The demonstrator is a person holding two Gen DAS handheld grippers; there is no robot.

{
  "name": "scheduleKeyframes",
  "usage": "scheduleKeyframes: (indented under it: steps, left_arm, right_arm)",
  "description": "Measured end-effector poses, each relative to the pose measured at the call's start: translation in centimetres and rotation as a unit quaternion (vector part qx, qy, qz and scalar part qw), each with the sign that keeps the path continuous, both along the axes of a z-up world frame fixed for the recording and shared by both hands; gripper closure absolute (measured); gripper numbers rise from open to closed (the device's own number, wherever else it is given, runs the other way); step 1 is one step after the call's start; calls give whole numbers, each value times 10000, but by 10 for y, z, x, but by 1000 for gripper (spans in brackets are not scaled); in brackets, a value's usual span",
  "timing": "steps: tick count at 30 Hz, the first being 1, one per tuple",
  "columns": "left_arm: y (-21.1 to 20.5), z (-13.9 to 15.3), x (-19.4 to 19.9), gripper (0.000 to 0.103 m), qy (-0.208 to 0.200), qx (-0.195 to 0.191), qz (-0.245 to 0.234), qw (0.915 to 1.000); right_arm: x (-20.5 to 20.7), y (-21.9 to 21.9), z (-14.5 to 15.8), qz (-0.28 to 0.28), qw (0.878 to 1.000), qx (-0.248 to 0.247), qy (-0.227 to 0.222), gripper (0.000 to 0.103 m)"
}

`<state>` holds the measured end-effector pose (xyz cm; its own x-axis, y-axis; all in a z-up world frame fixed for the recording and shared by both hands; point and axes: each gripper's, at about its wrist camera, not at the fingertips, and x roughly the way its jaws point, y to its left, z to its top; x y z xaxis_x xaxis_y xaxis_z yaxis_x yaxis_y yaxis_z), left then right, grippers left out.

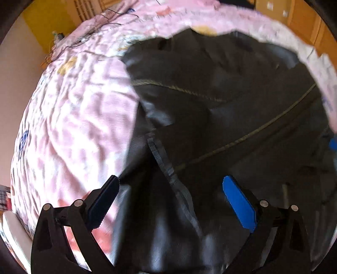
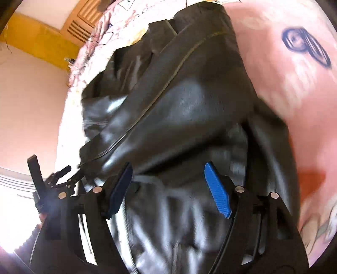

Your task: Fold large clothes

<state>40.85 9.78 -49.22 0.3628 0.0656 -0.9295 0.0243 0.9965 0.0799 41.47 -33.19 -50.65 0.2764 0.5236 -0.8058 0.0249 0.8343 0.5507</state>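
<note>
A large black shiny jacket (image 1: pixel 221 88) with a zip and pale seam lines lies spread on a pink patterned bedspread (image 1: pixel 80 126). It also fills the right wrist view (image 2: pixel 189 105). My left gripper (image 1: pixel 170 189) is open, its blue-padded fingers (image 1: pixel 240 206) wide apart just above the jacket's left edge near the zip. My right gripper (image 2: pixel 168 185) is open over bunched jacket fabric, with nothing between the pads. The left gripper also shows at the left of the right wrist view (image 2: pixel 61 179). Both views are motion-blurred.
The bedspread (image 2: pixel 294 94) surrounds the jacket on all sides. A wooden headboard or cabinet (image 1: pixel 305 19) stands beyond the bed's far edge. A pale wall (image 2: pixel 31 105) and yellow trim lie to the left. Thin dark cables (image 1: pixel 84 35) lie on the far bedspread.
</note>
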Motion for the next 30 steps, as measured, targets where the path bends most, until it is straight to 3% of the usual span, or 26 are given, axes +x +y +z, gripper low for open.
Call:
scheduleKeyframes:
  steps: [4, 7, 11, 15, 20, 23, 27, 30]
  left_arm:
    - [46, 38, -58, 7, 25, -581, 301, 9978]
    - [82, 55, -107, 7, 123, -722, 620, 9954]
    - [110, 76, -151, 8, 162, -654, 1006, 9926]
    - [111, 115, -167, 8, 91, -933, 1194, 9884]
    - [98, 140, -166, 8, -52, -1184, 1089, 9870]
    - [91, 144, -172, 8, -195, -1561, 837, 9840]
    - [86, 135, -176, 8, -230, -1837, 653, 9805]
    - [80, 129, -181, 8, -100, -2038, 772, 9759]
  right_arm:
    - [-46, -18, 17, -117, 9991, 347, 231, 30]
    - [-59, -25, 28, 164, 9980, 346, 509, 30]
    - [-56, -29, 54, 155, 9986, 186, 481, 30]
    - [-56, -24, 76, -6, 9985, 212, 500, 29]
    - [-77, -10, 86, -250, 9972, 158, 692, 23]
    - [-96, -3, 86, -475, 9976, -120, 488, 19]
    - [-132, 4, 77, -1108, 9927, 183, 431, 19]
    - [-152, 14, 78, -1201, 9914, 318, 401, 19]
